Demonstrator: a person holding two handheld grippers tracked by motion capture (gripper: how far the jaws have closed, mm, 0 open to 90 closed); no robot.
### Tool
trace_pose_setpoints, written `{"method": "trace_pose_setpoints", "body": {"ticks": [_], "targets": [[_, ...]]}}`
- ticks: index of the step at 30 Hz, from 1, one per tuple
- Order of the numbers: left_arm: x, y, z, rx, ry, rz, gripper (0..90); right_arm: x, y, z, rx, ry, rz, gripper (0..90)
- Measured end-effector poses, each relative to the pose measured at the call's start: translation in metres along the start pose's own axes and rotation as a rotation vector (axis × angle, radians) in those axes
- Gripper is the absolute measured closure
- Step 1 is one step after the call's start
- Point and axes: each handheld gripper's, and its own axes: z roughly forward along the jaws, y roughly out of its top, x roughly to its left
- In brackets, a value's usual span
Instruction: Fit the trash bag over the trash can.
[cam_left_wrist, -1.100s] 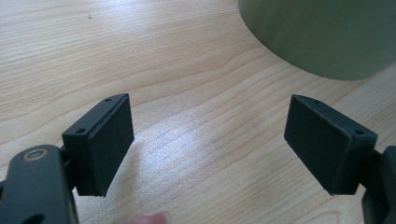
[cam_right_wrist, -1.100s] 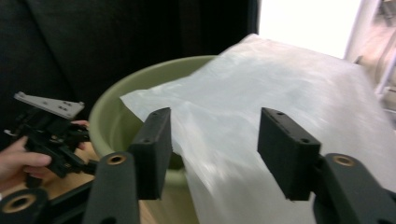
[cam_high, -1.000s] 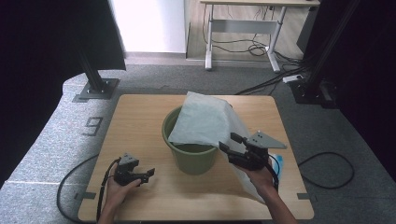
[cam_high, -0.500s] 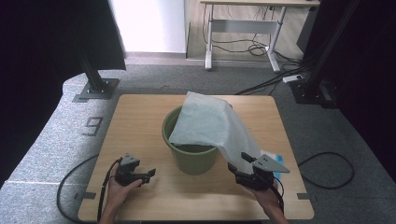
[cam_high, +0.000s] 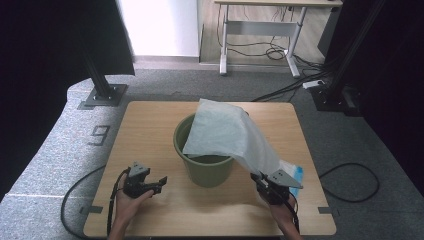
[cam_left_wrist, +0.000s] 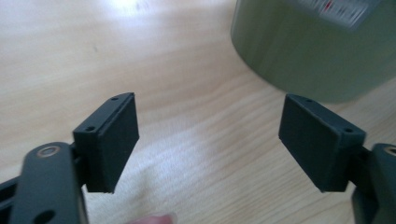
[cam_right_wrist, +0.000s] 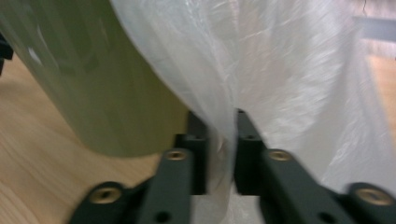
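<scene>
A green bucket (cam_high: 206, 165) stands in the middle of the wooden table (cam_high: 150, 125). A white translucent plastic bag (cam_high: 225, 132) lies draped over its rim and slopes down to the right front. My right gripper (cam_high: 263, 184) is shut on the bag's lower end, just right of the bucket; in the right gripper view the bag (cam_right_wrist: 261, 65) is pinched between the jaws beside the bucket wall (cam_right_wrist: 93, 84). My left gripper (cam_high: 156, 183) rests low at the front left, open and holding nothing, with the bucket (cam_left_wrist: 317, 51) ahead to its right.
A blue-edged item (cam_high: 295, 175) lies on the table under the bag's lower end, near the right edge. Black stand bases (cam_high: 102, 95) sit on the floor beyond the table. Cables (cam_high: 350, 182) trail off on both sides.
My right gripper has dropped from beside the bucket's rim toward the table's front right, pulling the bag's end down with it. The left gripper has stayed put.
</scene>
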Motion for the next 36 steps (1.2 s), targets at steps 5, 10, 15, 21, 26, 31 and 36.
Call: {"method": "trace_pose_setpoints", "body": {"ticks": [5,10,15,21,26,31,36], "targets": [[-0.012,0.015,-0.014,-0.043,0.0,0.038,20.9,-0.007,0.017,-0.017,-0.097,-0.009,-0.019,87.8],[-0.023,0.032,-0.031,-0.12,-0.018,0.043,21.2,-0.008,0.034,-0.036,-0.171,-0.008,-0.055,87.7],[-0.038,0.044,-0.04,-0.184,-0.006,0.057,21.7,-0.007,0.049,-0.047,-0.21,0.013,-0.07,87.7],[-0.044,0.055,-0.04,-0.175,0.024,0.07,21.0,-0.009,0.061,-0.045,-0.213,0.041,-0.054,87.4],[-0.052,0.072,-0.046,-0.192,0.045,0.088,21.8,-0.01,0.067,-0.041,-0.205,0.055,-0.051,86.9],[-0.065,0.093,-0.049,-0.206,0.038,0.118,21.4,-0.009,0.074,-0.04,-0.185,0.071,-0.032,86.9],[-0.079,0.106,-0.049,-0.225,-0.027,0.145,21.4,-0.004,0.085,-0.038,-0.182,0.099,-0.052,85.9]]}}
